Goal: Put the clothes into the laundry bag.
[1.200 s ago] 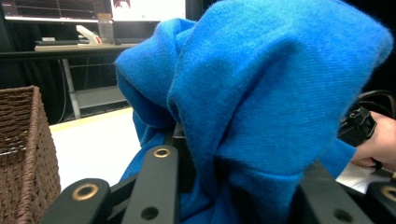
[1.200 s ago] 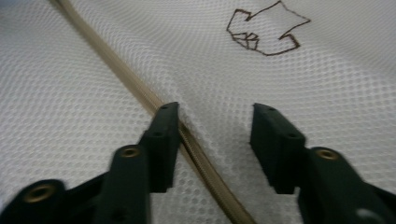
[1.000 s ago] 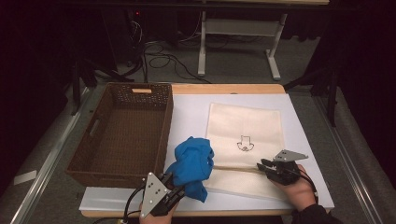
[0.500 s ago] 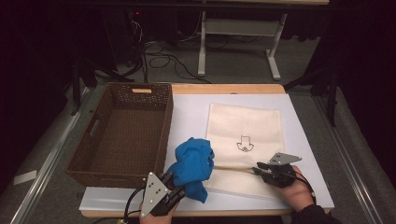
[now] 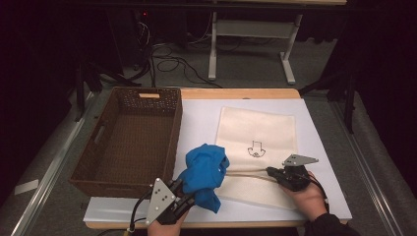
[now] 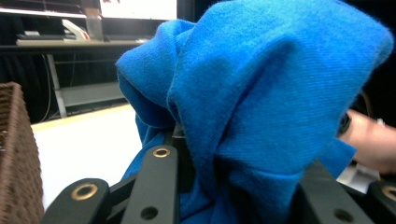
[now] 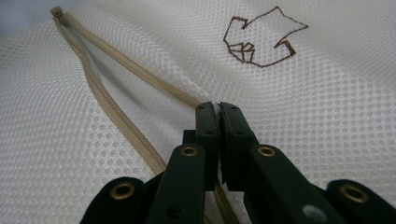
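High view: brown wicker basket [image 5: 98, 169]

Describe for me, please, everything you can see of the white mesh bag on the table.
The mesh bag is a cream, fine-holed net pouch lying flat on the white table cover, right of the wicker basket. A brown arrow-like mark is stitched on it. Its tan zipper stands partly open. The right gripper pinches the mesh at the zipper edge; the blue cloth overlaps its near left corner.

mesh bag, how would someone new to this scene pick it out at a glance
On the white board to the right of the wicker basket lies a flat cream mesh bag. Unlike the bunched blue cloth beside it, it bears a small dark arrow mark and a tan zipper.
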The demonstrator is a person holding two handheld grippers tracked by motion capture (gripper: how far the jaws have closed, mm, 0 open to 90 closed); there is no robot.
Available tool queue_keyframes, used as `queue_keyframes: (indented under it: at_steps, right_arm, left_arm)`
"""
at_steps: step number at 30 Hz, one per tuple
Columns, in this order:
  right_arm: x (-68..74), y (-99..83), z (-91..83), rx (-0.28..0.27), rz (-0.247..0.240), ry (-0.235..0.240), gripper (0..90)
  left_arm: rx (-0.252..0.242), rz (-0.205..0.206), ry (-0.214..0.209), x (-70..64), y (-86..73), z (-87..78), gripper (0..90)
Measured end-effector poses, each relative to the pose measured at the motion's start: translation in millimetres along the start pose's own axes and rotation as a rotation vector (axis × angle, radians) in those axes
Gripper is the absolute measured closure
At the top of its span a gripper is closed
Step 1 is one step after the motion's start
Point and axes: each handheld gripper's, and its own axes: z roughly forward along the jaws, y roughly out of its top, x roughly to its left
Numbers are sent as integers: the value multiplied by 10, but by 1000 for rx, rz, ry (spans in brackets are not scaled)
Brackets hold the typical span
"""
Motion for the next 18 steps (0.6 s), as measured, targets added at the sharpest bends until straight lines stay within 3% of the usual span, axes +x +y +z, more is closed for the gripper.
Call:
queue_keyframes:
  at_steps: [4, 7, 13, 18]
  right_arm:
    - [85, 65, -21, -39, 3, -7, 884]
    - [129, 109, -60, -78, 8, -2, 884]
    - [128, 101, -113, -100, 10, 1, 885]
    - [114, 89, -149, -106, 11, 6, 884]
  left_arm:
    - [-13, -8, -8, -17, 22, 30, 703]
    - [27, 6, -55, -140, -45, 114, 704]
    - [93, 18, -181, -405, -193, 248, 703]
    - [128, 11, -201, -497, -278, 379, 703]
